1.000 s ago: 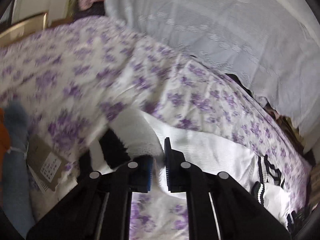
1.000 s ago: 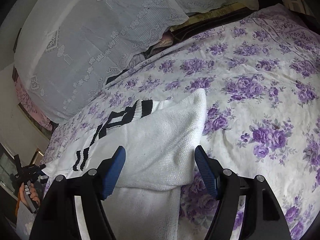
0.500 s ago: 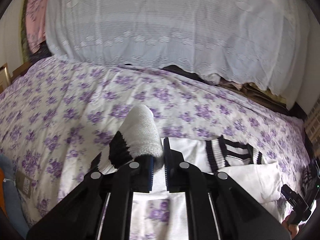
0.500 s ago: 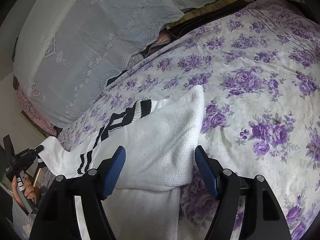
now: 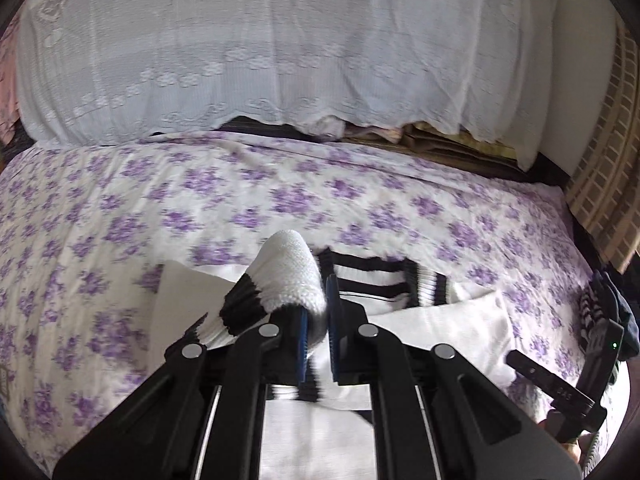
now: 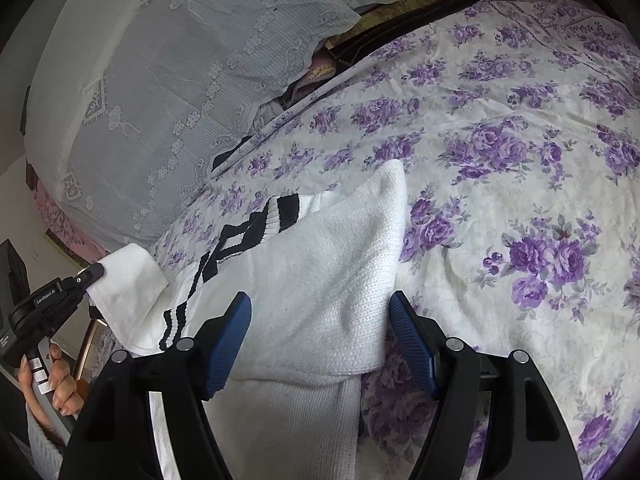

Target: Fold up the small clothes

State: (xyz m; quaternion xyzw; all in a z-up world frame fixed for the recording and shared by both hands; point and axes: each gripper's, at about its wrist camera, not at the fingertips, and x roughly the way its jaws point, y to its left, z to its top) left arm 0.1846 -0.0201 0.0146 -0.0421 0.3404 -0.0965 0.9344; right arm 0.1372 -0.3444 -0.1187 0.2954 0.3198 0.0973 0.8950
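A small white knit sweater (image 6: 316,280) with black-striped trim lies on the purple-flowered bedspread (image 6: 500,140), one sleeve folded across its body. My left gripper (image 5: 318,320) is shut on the other sleeve's cuff (image 5: 288,276), a white end with a black band, lifted above the sweater's body (image 5: 440,328). In the right wrist view that same left gripper (image 6: 90,274) holds the cuff (image 6: 128,280) up at the left. My right gripper (image 6: 320,312) stands open just over the folded sleeve, pads apart on either side, pressing on nothing. The right gripper's body (image 5: 560,384) shows at the lower right.
A large white lace-covered pillow pile (image 5: 260,52) rises behind the bed. A woven brown surface (image 5: 608,184) sits at the far right. A person's hand (image 6: 60,380) grips the left tool's handle. Dark striped cloth (image 5: 600,308) lies at the bed's right edge.
My left gripper has carried the cuff to the right and slightly up, over the sweater, rolling as it went. The right gripper has stayed where it was, open.
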